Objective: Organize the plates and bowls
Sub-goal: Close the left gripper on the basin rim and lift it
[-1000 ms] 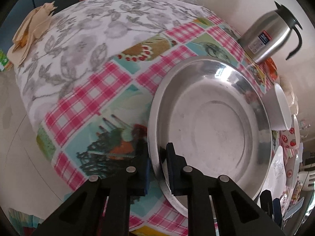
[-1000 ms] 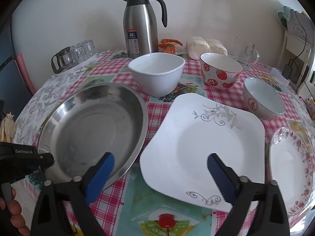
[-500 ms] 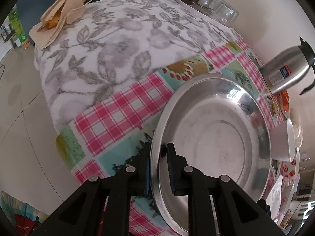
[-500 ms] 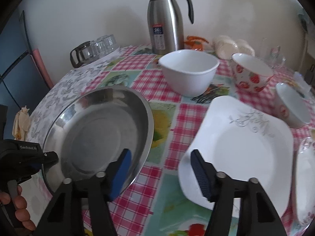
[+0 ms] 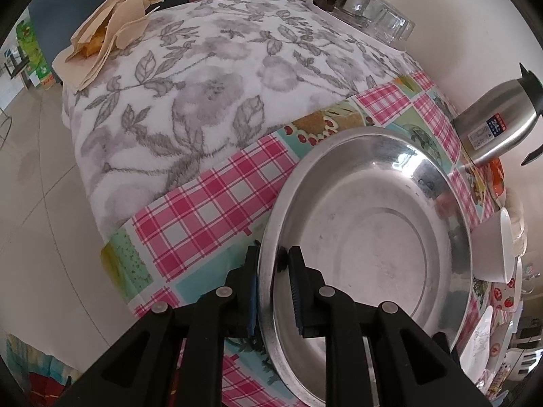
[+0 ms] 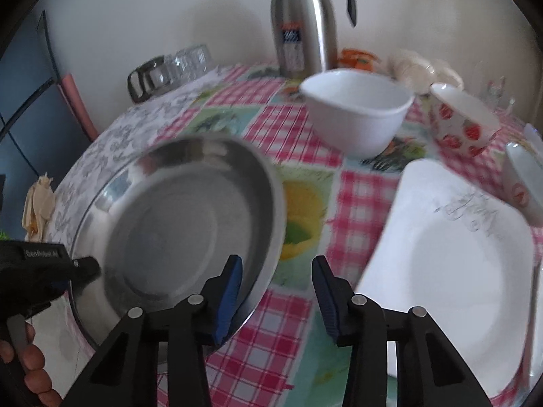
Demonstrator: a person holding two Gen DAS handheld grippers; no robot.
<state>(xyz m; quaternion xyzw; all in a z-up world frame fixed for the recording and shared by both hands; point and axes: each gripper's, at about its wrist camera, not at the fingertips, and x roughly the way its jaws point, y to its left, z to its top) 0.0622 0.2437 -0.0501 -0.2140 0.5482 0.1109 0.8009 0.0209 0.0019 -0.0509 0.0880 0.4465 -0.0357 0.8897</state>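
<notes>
Pale wall and a table covered by a pink-checked patchwork oilcloth (image 6: pixel 298 335) over a grey floral cloth formed the setting. At the table's near edge the round stainless-steel plate (image 5: pixel 370 257) was held with its outer rim out past the edge, over the floor, pinched at that rim between the pressed-together pads of the left gripper (image 5: pixel 273 291).

The right gripper (image 6: pixel 276 291) was seen with its blue pads closing around the plate's opposite rim; one pad lay inside the dish, the other outside above the oilcloth, and no contact was yet shown. For this step to be done well, the rim should probably be centred deep between the pads before the squeeze is completed, and the left pinch kept firm until both grips are shared, since polished steel is judged slippery and a shallow bite could let the plate tip.

From the left wrist view the seating of the rim between the left pads was given plainly, together with crumpled beige paper (image 5: pixel 105 30) at the far corner. Only in the right wrist view were the other dishes laid out: a white square porcelain plate (image 6: pixel 454 271) just beside the right gripper, a plain white bowl (image 6: pixel 356 115), a strawberry-printed bowl (image 6: pixel 465 125), and the bare fingers (image 6: pixel 34 369) of a person's hand on the left gripper's handle. A steel thermos jug (image 6: pixel 302 23) and upturned glasses (image 6: pixel 173 68) appeared in both views.
</notes>
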